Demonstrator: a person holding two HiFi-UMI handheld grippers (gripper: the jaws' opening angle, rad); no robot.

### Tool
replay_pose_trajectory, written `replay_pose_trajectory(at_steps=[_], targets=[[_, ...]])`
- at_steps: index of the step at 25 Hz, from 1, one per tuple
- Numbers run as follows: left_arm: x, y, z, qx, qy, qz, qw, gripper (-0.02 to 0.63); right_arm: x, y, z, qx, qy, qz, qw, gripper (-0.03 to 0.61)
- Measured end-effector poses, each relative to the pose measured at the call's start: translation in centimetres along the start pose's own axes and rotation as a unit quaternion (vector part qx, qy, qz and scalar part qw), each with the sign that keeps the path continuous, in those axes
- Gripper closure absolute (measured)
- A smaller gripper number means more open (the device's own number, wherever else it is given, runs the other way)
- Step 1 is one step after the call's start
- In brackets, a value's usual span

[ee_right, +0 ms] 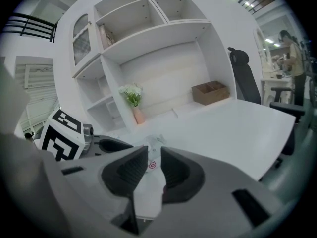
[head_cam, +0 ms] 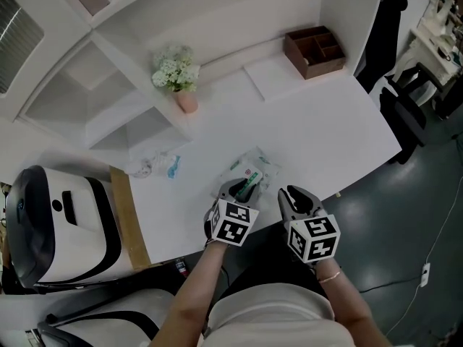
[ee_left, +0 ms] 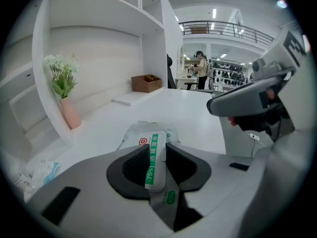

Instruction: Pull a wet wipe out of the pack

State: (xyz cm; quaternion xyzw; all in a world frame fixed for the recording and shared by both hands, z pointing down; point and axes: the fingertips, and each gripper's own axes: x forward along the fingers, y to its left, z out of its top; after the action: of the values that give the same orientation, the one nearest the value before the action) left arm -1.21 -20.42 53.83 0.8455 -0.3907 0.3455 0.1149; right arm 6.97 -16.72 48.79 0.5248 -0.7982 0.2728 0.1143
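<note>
The wet wipe pack (head_cam: 255, 166) lies near the front edge of the white table (head_cam: 325, 121), white with a red logo and a green stripe. My left gripper (head_cam: 246, 186) is over its near end. In the left gripper view the pack (ee_left: 141, 135) lies beyond the pads, and its label flap (ee_left: 154, 165) stands lifted between them, touching both sides of my left gripper (ee_left: 156, 150). My right gripper (head_cam: 288, 194) is at the pack's right end. In the right gripper view its pads sit close together on the pack's white edge (ee_right: 150, 185) at my right gripper (ee_right: 154, 155).
A pink vase of white flowers (head_cam: 184, 100) and a brown wooden box (head_cam: 315, 49) stand at the back by the shelves. A crumpled wrapper (head_cam: 155, 166) lies left of the pack. A white-and-black appliance (head_cam: 51, 223) sits at far left, and black chairs (head_cam: 405, 107) stand to the right.
</note>
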Motion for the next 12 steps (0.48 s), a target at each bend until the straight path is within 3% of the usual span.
replay_pose_trajectory(at_steps=[8, 12], targets=[[-0.7, 0.0, 0.8, -0.015, -0.021, -0.011, 0.9996, 0.560, 0.4, 0.9, 0.2, -0.010, 0.007, 0.012, 1.000, 0.506], [-1.5, 0.9, 1.7, -0.043, -0.043, -0.006, 0.9981, 0.572, 0.6, 1.3, 0.1, -0.014, 0.011, 0.017, 1.000, 0.506]])
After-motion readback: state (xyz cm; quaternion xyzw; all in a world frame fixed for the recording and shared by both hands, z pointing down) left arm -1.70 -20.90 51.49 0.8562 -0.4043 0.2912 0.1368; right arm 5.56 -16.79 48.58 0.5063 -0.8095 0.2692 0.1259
